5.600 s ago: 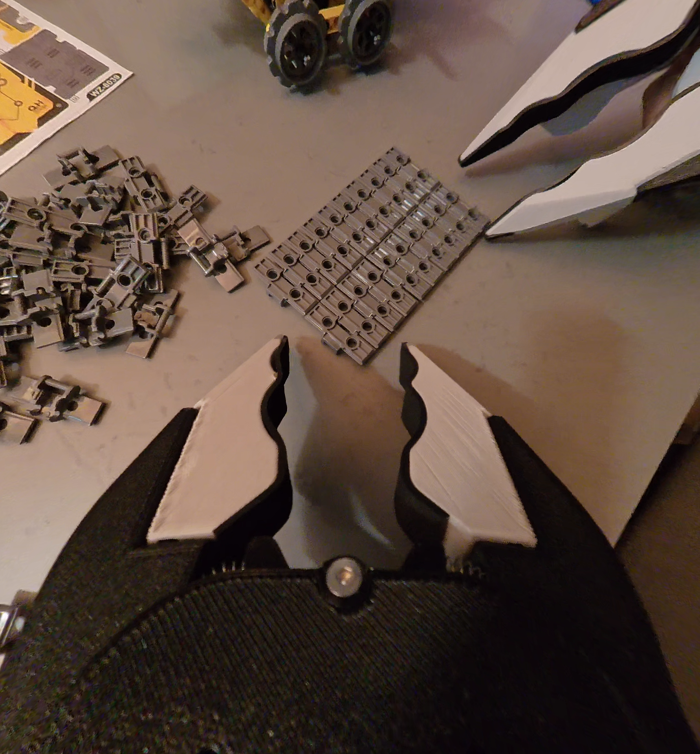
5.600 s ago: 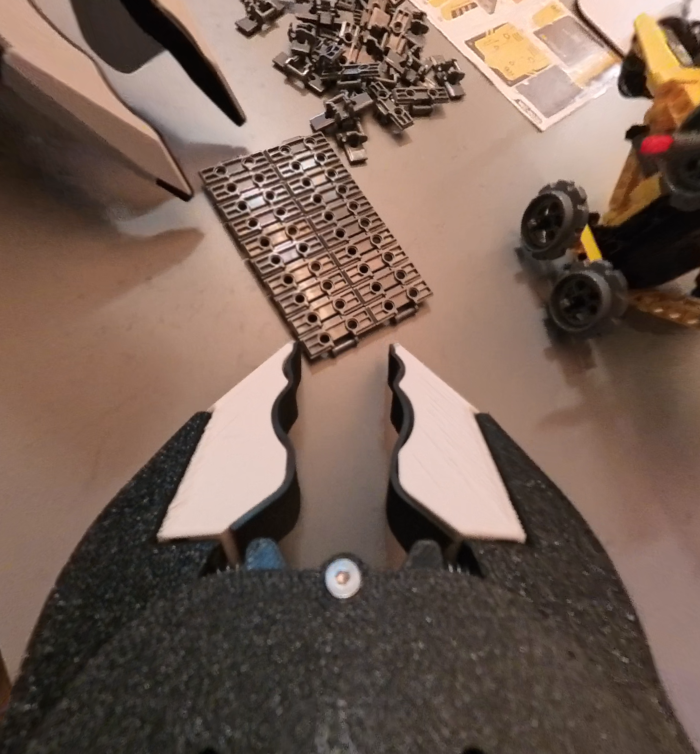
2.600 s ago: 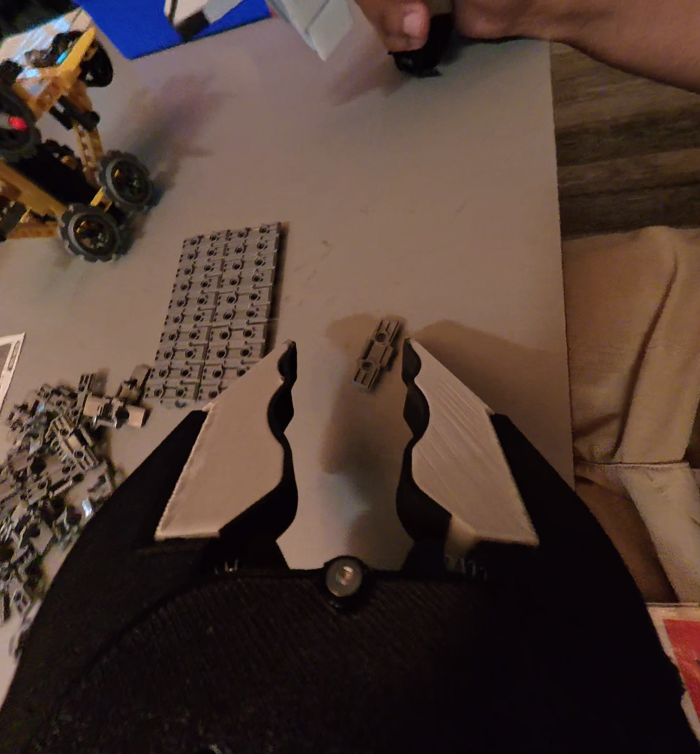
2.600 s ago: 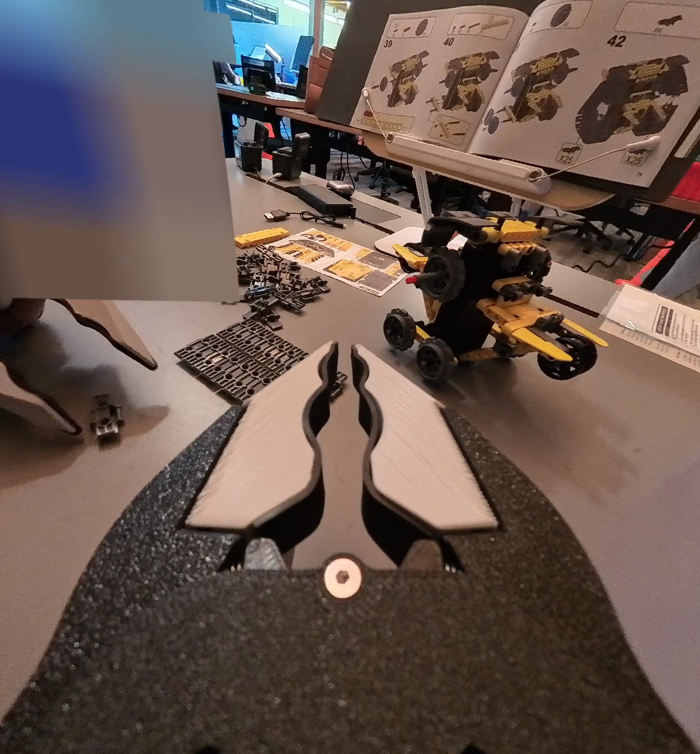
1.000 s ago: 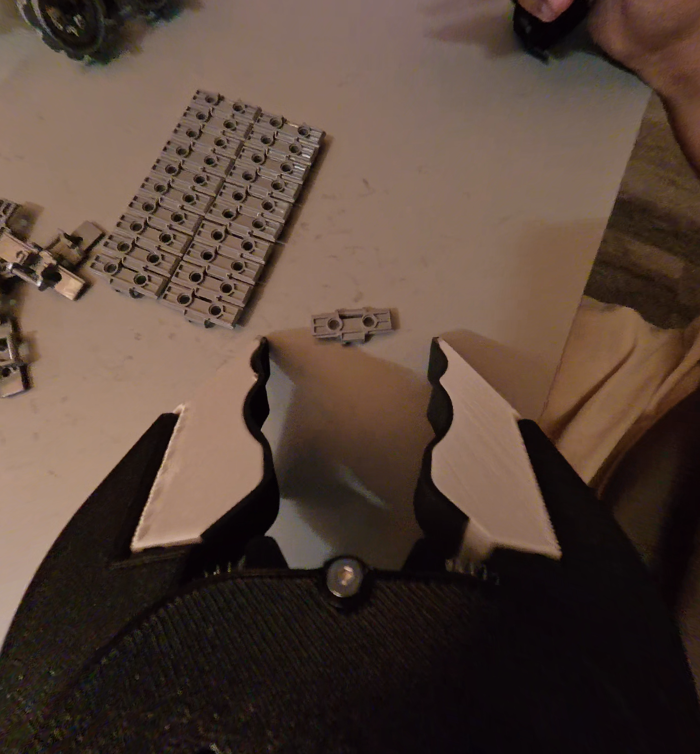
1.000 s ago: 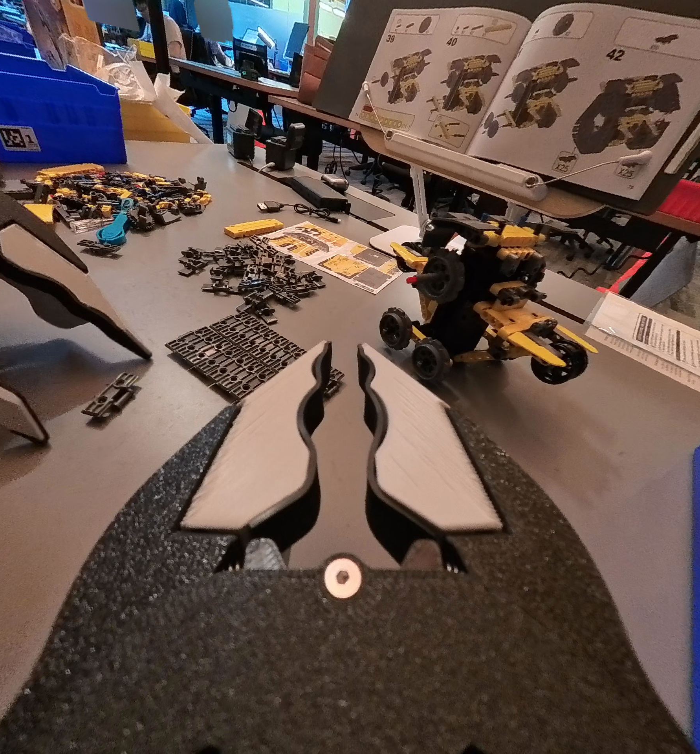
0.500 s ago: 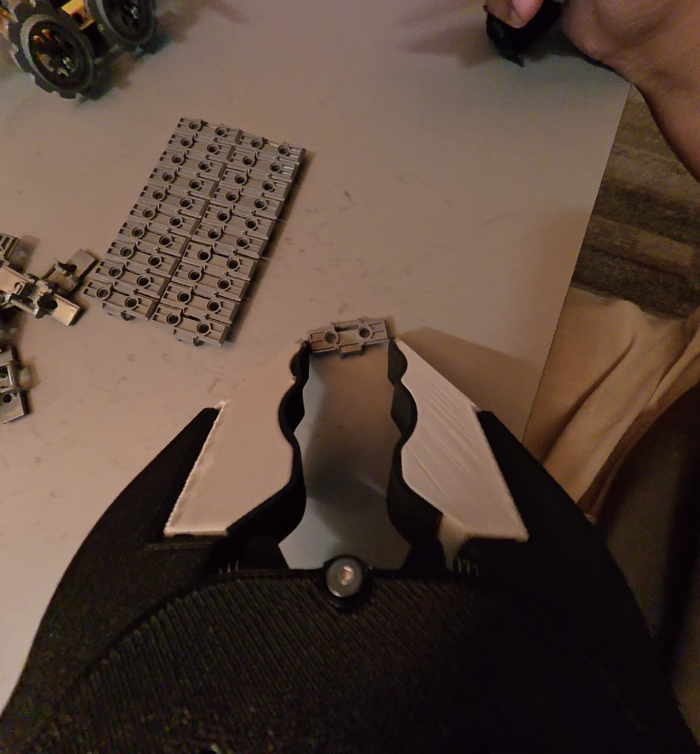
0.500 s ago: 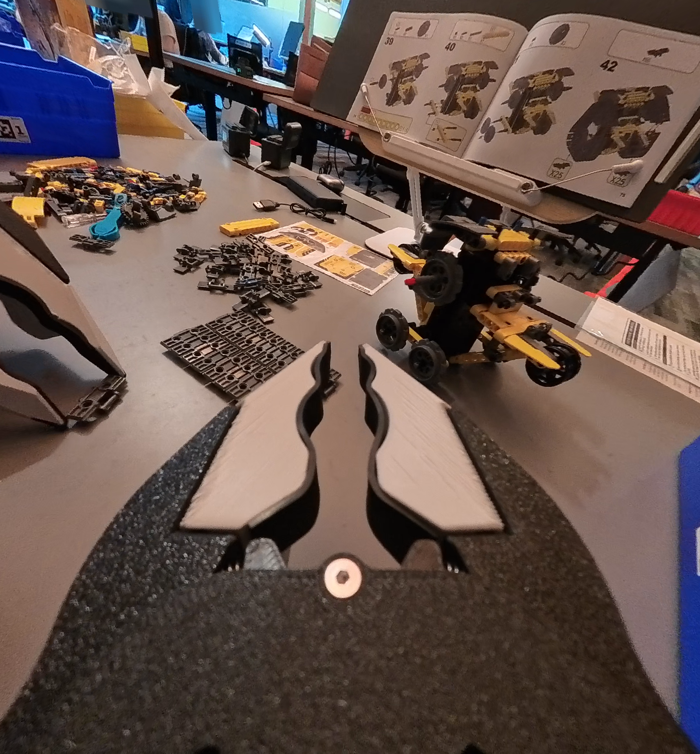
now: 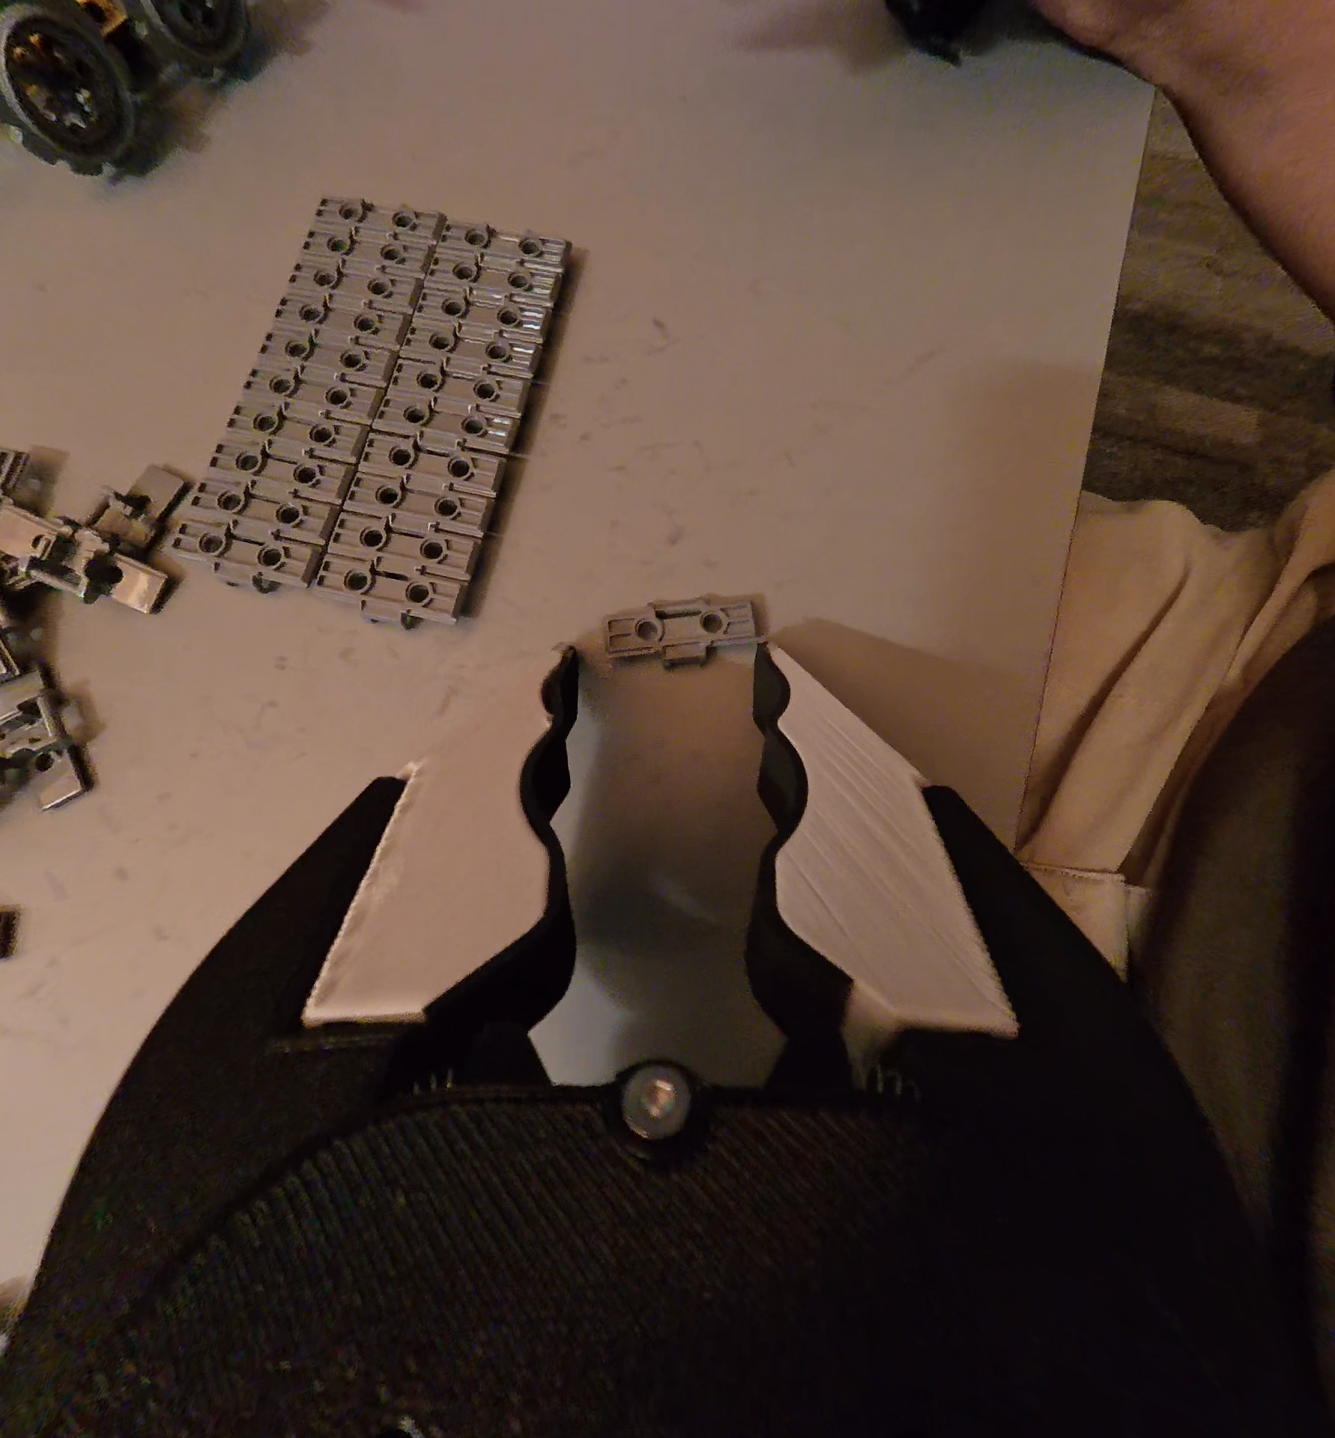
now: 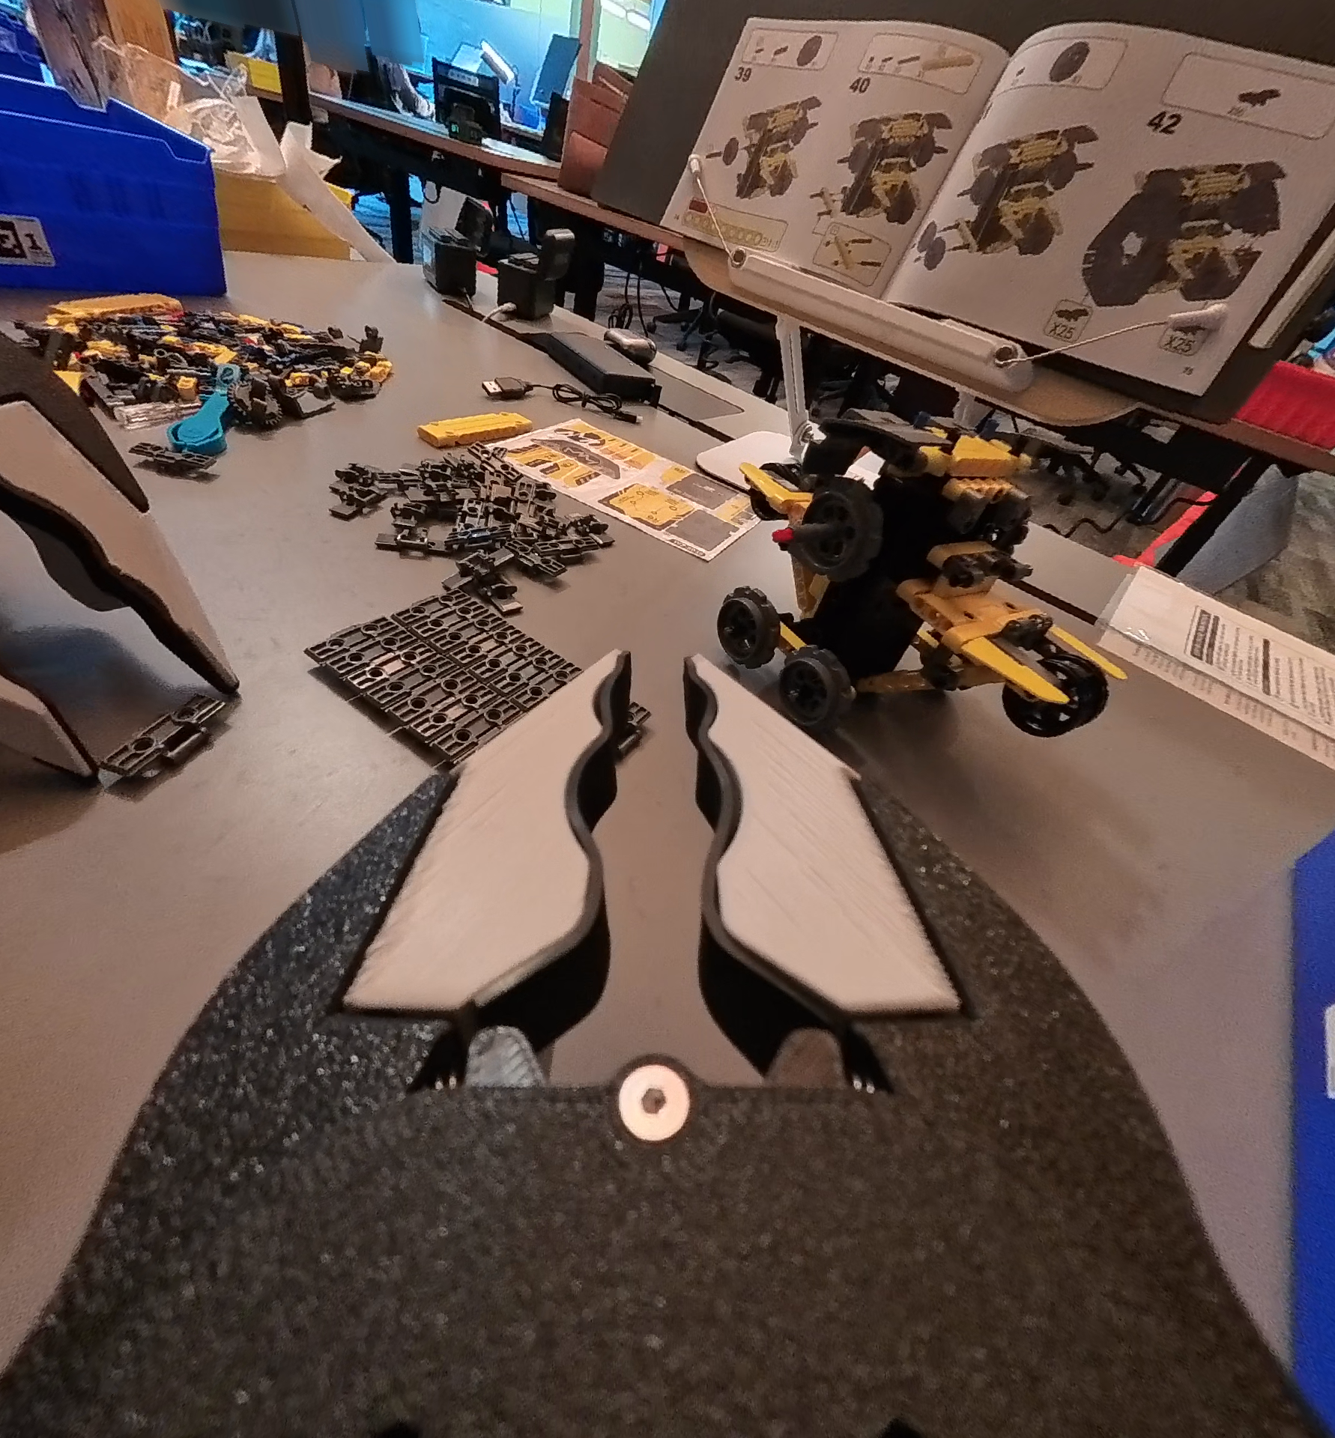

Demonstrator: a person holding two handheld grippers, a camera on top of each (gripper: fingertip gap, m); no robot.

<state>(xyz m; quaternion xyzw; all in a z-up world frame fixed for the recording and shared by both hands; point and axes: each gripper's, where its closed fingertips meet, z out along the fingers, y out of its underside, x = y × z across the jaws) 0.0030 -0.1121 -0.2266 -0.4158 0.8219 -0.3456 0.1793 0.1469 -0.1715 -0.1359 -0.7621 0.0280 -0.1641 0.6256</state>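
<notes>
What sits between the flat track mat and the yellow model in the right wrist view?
Only bare table: the right wrist view shows nothing between the mat and the model.

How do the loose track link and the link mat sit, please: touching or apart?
Apart: left wrist view shows bare table between loose track link and link mat.

Bare table (image 9: 765,373) gives me open passage right of the track mat (image 9: 384,405); loose links (image 9: 18,560) crowd the left, the wheeled model (image 10: 906,591) blocks beyond.
</notes>
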